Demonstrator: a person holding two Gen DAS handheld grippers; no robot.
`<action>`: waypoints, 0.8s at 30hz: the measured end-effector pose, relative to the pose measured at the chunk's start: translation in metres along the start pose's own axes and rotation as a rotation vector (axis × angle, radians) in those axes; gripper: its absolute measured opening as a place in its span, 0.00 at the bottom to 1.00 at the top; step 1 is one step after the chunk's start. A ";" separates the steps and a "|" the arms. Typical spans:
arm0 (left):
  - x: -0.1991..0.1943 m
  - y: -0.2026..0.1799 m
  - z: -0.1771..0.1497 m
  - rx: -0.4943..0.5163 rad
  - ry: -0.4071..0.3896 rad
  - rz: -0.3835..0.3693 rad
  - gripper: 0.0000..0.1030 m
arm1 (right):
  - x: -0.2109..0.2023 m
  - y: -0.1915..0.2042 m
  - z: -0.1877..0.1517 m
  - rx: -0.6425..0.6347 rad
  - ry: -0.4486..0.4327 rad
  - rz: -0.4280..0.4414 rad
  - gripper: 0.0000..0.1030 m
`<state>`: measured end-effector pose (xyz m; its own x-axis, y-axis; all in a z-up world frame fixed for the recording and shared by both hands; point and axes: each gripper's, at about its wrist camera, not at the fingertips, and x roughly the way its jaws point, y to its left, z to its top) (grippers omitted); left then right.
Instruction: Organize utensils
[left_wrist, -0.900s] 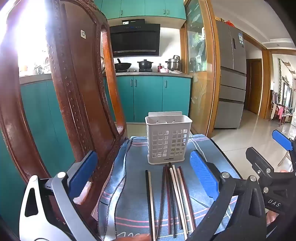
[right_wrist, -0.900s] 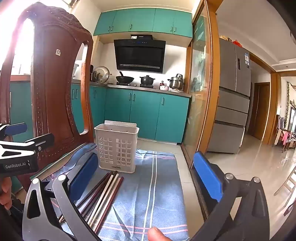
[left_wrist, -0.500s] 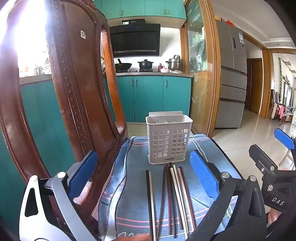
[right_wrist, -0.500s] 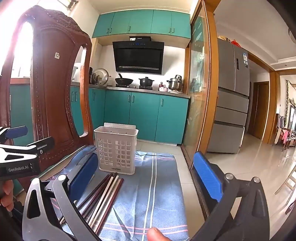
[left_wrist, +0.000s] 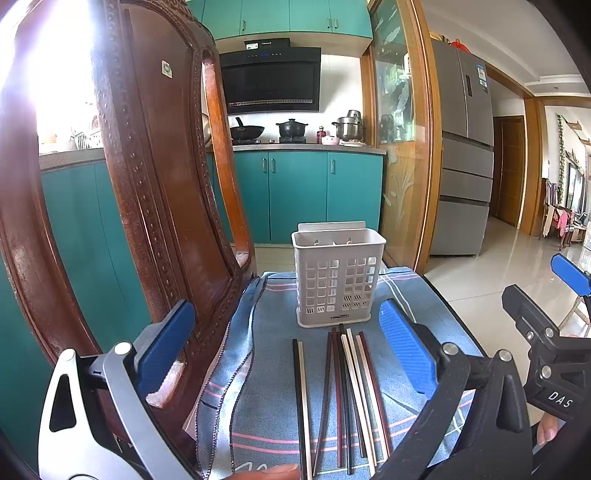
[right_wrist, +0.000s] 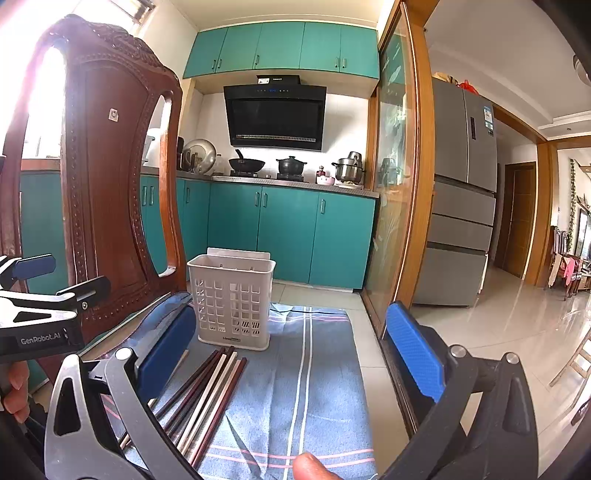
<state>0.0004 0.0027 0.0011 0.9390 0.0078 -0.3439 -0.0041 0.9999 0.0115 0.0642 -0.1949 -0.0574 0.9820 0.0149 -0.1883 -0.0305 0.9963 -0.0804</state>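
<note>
little has shifted since the earlier frames; the right tool (right_wrist: 290, 352) has eased slightly outward to the right as the left wrist view shows it, and the white holder looks a touch nearer and fuller in the right wrist view, while the chopsticks lie just as they did; both tools are spread wide with nothing between their blue pads; the left tool (left_wrist: 286, 345) hangs directly over the chopsticks (left_wrist: 343, 395), which lie flat on the blue striped cloth (left_wrist: 266, 369) covering the counter, their long axes running straight away from the camera toward the holder (left_wrist: 338, 278); one pair sits a little apart on the left of the bunch, the rest fan close together; the holder stands upright just beyond their far tips and looks empty from here; in the right wrist view the same chopsticks (right_wrist: 207, 391) lie low and to the left, running diagonally and partly hidden behind that tool's left pad, so the left tool is judged the nearer and better lined up; since the sticks point along its fingers, a pinch across their width should need only a descent, with little or no turn of the wrist; the carved wooden chair (left_wrist: 155, 192) stands close on the left of the cloth.
</note>
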 end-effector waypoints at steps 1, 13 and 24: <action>0.000 0.000 0.000 0.000 -0.001 0.000 0.97 | 0.000 0.000 0.001 -0.002 -0.001 -0.001 0.98; 0.000 -0.001 -0.001 0.001 -0.002 0.001 0.97 | -0.001 0.001 0.000 -0.005 -0.006 -0.002 0.98; 0.001 -0.001 -0.001 0.004 -0.003 0.002 0.97 | -0.002 0.001 0.000 -0.002 -0.009 -0.002 0.98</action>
<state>0.0011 0.0016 -0.0002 0.9399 0.0102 -0.3414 -0.0050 0.9999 0.0160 0.0628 -0.1934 -0.0569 0.9837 0.0134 -0.1794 -0.0287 0.9962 -0.0827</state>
